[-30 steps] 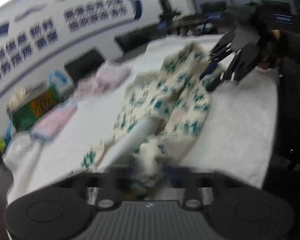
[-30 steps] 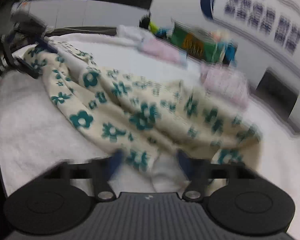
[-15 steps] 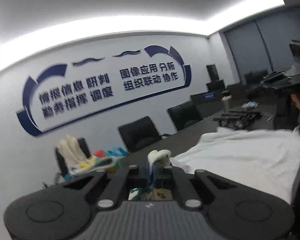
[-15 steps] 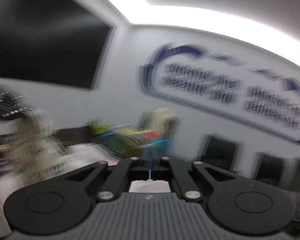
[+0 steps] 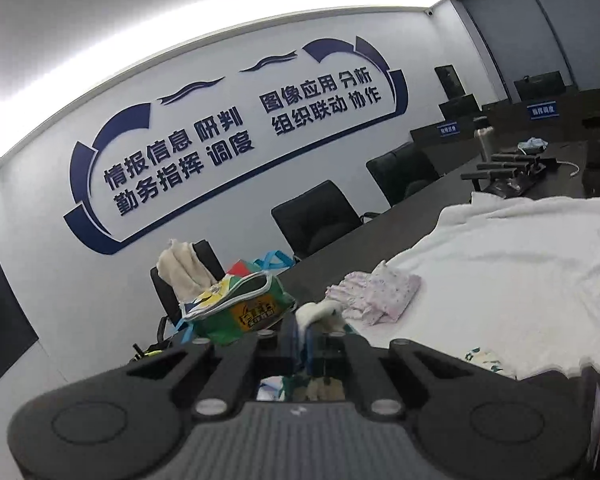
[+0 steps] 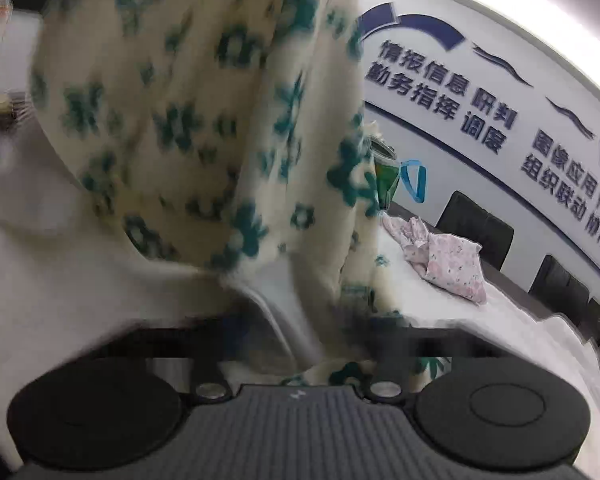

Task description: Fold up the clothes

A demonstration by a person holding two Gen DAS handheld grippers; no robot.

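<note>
Hanging floral garment [image 6: 204,120] filling R view; L: pink clothes [image 5: 374,294].

Floral garment [image 6: 204,120] lifted off table, now hanging.

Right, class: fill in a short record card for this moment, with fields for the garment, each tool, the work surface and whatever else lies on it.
garment: cream floral garment with teal flowers, lifted and hanging in front of the right wrist camera
left tool: left tool shut on a cream fold of fabric
right tool: right tool shut, garment fabric bunched at its jaws; view blurred
work surface: white towel spread over a dark table
also on table: pink patterned clothes, green bag
</note>
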